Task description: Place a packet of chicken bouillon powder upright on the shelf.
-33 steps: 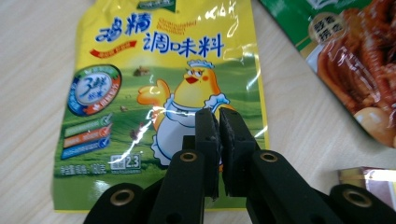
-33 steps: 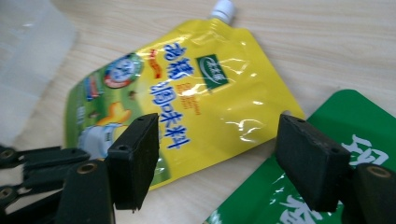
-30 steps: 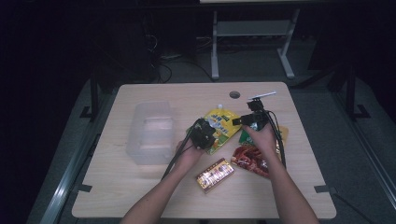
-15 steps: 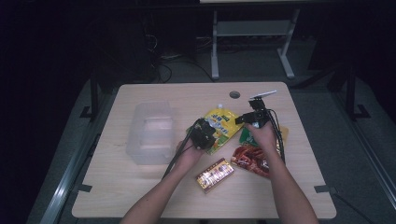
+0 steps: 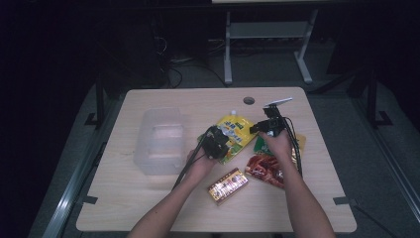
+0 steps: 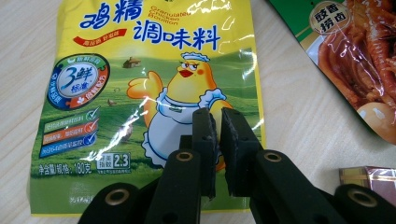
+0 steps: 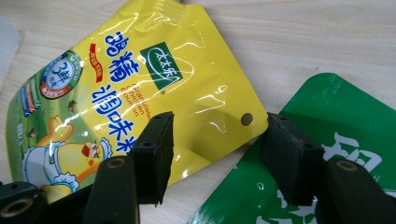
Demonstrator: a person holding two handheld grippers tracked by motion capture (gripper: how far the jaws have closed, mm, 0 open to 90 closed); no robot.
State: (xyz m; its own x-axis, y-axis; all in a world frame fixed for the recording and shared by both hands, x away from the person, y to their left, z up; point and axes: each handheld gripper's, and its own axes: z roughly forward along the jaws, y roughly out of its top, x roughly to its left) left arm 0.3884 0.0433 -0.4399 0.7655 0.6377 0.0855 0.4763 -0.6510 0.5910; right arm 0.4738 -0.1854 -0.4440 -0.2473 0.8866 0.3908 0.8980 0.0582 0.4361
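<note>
We see the yellow pouch of chicken seasoning [image 5: 232, 133] lying flat on the wooden table [image 5: 163, 206], between the two tools. The left gripper [image 6: 216, 122] has its jaws pressed almost together over the pouch's lower edge, at the printed chicken; whether film is pinched between the pads we cannot tell from the left gripper view. In the high view that left gripper [image 5: 218, 141] sits at the pouch's near-left side, held by the left hand [image 5: 200, 163].

The right gripper [image 7: 215, 144] has its jaws spread, and they have just been closing; the pouch's corner with the punched hole lies between them, with neither pad touching it. Under its right jaw lies the green pouch [image 7: 336, 140], partly tucked beneath the yellow one's corner. In the high view the right gripper [image 5: 265, 126] stands at the far-right side of the yellow pouch.

Left of the left gripper, a little apart from it, stands a clear plastic box [image 5: 161, 141]; we make out nothing inside it. Nearer to us than both grippers lie a red snack packet [image 5: 267, 168] and a small gold-and-red carton [image 5: 227, 185]
</note>
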